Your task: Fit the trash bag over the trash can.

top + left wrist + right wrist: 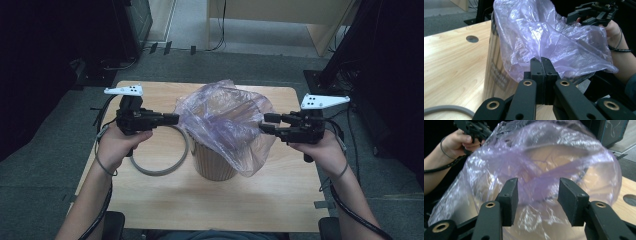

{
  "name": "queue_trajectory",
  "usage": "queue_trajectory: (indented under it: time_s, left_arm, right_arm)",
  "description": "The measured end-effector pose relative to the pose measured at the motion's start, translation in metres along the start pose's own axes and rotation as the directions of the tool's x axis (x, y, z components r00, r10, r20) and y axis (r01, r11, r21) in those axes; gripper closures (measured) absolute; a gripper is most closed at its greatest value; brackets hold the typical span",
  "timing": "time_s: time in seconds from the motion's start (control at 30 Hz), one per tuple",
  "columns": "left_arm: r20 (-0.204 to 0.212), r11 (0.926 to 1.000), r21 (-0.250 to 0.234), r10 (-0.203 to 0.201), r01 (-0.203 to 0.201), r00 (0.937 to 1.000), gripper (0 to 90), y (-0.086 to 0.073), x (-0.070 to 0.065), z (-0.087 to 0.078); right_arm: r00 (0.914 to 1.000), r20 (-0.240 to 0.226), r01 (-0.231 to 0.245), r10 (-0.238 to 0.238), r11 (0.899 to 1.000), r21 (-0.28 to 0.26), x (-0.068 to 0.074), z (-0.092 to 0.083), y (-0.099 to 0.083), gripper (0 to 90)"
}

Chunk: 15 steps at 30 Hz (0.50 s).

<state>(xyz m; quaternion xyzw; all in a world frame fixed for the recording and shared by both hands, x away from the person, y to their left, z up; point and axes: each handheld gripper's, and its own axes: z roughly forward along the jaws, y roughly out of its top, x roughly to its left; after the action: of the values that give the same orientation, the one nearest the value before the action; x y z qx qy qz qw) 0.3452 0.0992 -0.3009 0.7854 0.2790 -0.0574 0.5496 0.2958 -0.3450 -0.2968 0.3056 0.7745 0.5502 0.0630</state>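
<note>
We keep the left gripper (172, 119) clamped at 9 o'clock on the bag (225, 122) over the bin (212, 162); the right gripper (264, 123) gapes empty at 3 o'clock — tugging may topple it.

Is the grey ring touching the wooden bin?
Cannot tell. In the high view the grey ring runs up beside the wooden bin, but no clear gap or contact shows there.

Left claw (172, 119) has its jaws pressed together; right claw (265, 123) holds its jaws apart.
</note>
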Motion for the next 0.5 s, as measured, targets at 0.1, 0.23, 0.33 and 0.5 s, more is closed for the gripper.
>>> queue_trajectory:
  time_s: [0.1, 0.23, 0.33, 0.5]
  left_arm:
    - [-0.001, 1.0, 0.003, -0.009, 0.009, 1.0, 90.0, -0.005, 0.002, 0.0]
    - [0.001, 0.9999, 0.005, -0.011, 0.011, 0.9999, 90.0, -0.01, 0.006, 0.004]
    - [-0.001, 0.9998, 0.011, -0.017, 0.017, 0.9999, 90.0, -0.013, 0.009, 0.009]
    - [-0.042, 0.9994, 0.034, 0.005, -0.004, 0.9991, 90.0, -0.018, 0.014, 0.019]
  right_arm:
    - [1.0, 0.004, 0.0, 0.0, 1.0, 0.011, 0.0, 0.0, -0.004, 50.7]
    - [0.9998, 0.006, -0.02, 0.02, 1.0, 0.016, -0.003, 0.002, -0.009, 51.1]
    - [0.9993, -0.011, -0.036, 0.036, 0.999, 0.017, -0.004, 0.003, -0.012, 53.4]
    - [0.9992, -0.02, -0.033, 0.034, 0.999, 0.034, -0.005, 0.003, -0.016, 55.6]
